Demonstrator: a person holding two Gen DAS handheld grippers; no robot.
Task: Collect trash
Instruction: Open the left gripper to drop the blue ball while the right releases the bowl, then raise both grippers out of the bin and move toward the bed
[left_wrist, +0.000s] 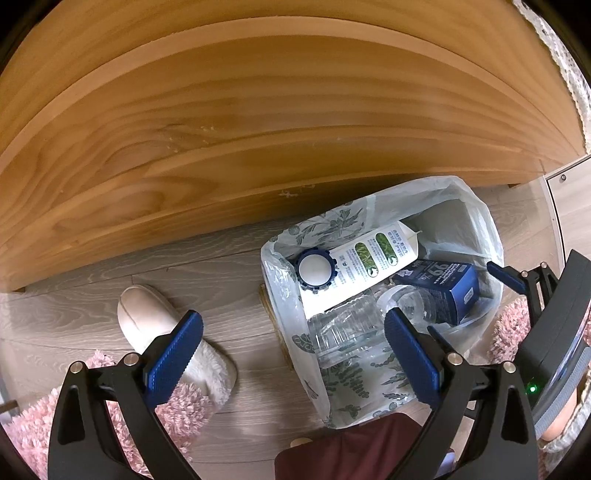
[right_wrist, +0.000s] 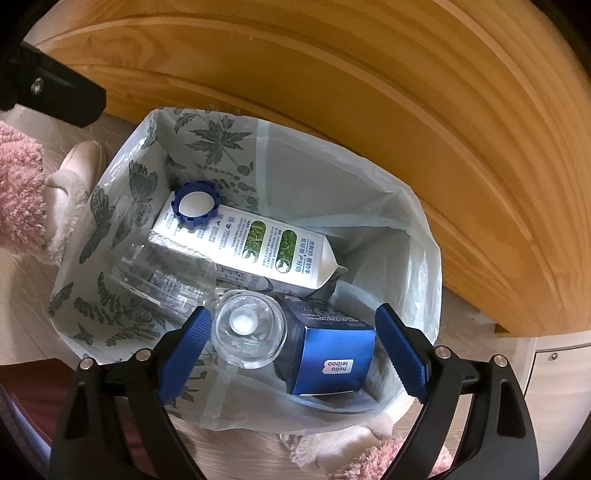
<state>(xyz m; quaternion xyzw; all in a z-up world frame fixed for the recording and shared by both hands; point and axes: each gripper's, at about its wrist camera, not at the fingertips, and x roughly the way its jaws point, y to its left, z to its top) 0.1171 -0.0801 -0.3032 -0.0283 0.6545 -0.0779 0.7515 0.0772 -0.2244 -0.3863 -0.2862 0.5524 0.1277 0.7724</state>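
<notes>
A leaf-printed plastic trash bag (left_wrist: 476, 210) (right_wrist: 332, 177) stands open on the floor. Inside lie a white milk carton (left_wrist: 369, 258) (right_wrist: 258, 243) with a blue cap, a dark blue box (left_wrist: 447, 284) (right_wrist: 332, 354) and clear plastic bottles (left_wrist: 343, 328) (right_wrist: 247, 332). My right gripper (right_wrist: 293, 315) hangs open just above the bag's mouth, over one bottle's top and the blue box, with nothing between its pads. My left gripper (left_wrist: 293, 321) is open and holds nothing; it straddles the bag's left rim above the floor.
A tall wooden furniture panel (left_wrist: 258, 129) rises right behind the bag. A cream slipper (left_wrist: 147, 314) and pink fluffy fabric (left_wrist: 177, 410) lie left of the bag on the grey wood floor (left_wrist: 207, 266). Dark red cloth (left_wrist: 369, 443) sits at the near edge.
</notes>
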